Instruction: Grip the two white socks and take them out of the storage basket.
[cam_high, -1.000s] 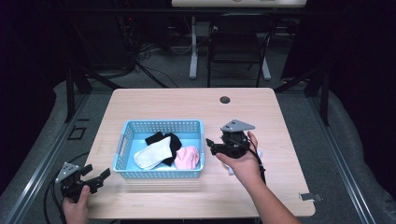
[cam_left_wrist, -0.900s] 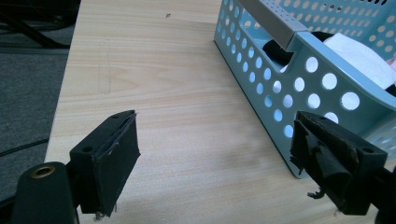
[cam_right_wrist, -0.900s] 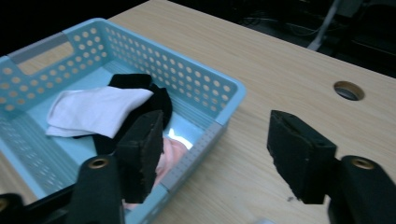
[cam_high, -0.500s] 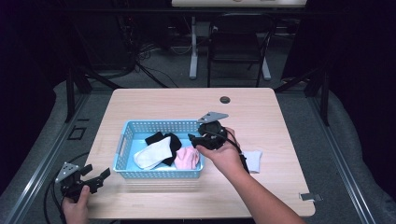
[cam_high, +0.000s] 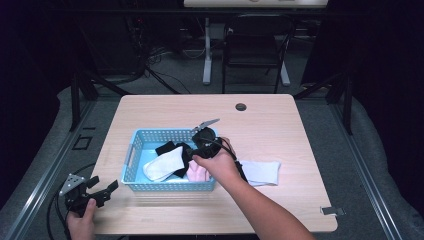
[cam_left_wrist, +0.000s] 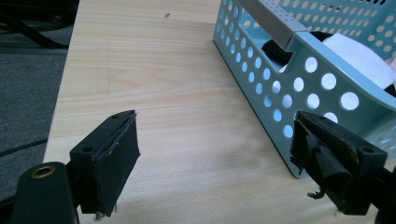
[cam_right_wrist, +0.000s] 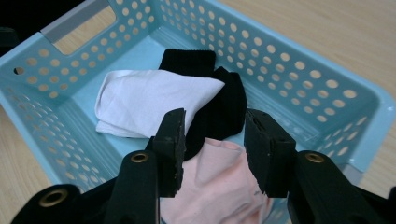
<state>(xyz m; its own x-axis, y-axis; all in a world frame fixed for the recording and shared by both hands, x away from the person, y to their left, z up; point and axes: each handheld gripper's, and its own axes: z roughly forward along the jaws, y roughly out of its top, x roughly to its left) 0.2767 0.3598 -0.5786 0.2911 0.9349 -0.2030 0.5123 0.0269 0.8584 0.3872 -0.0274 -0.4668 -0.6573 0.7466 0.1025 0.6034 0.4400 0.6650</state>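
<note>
A light blue perforated basket (cam_high: 132, 150) (cam_right_wrist: 289, 70) (cam_left_wrist: 261, 51) holds a white sock (cam_high: 162, 164) (cam_right_wrist: 149, 100), a black sock (cam_high: 170, 147) (cam_right_wrist: 219, 107) and a pink sock (cam_high: 197, 172) (cam_right_wrist: 215, 177). My right gripper (cam_high: 189, 152) (cam_right_wrist: 215, 121) hangs over the basket's right half. Its jaws have just been closing and stand half apart above the black and pink socks, pressing on nothing. My left gripper (cam_high: 106, 184) (cam_left_wrist: 215, 140) rests wide open at the table's front left corner, short of the basket, and holds nothing.
A pale blue-grey sock (cam_high: 262, 172) lies flat on the wooden table (cam_high: 280, 125) just right of the basket. A small dark round cap (cam_high: 241, 107) sits near the far edge. Chair and desk legs stand beyond the table.
The right hand has moved left from beside the basket to over it, uncovering the pale sock on the table. The left gripper has stayed put.
</note>
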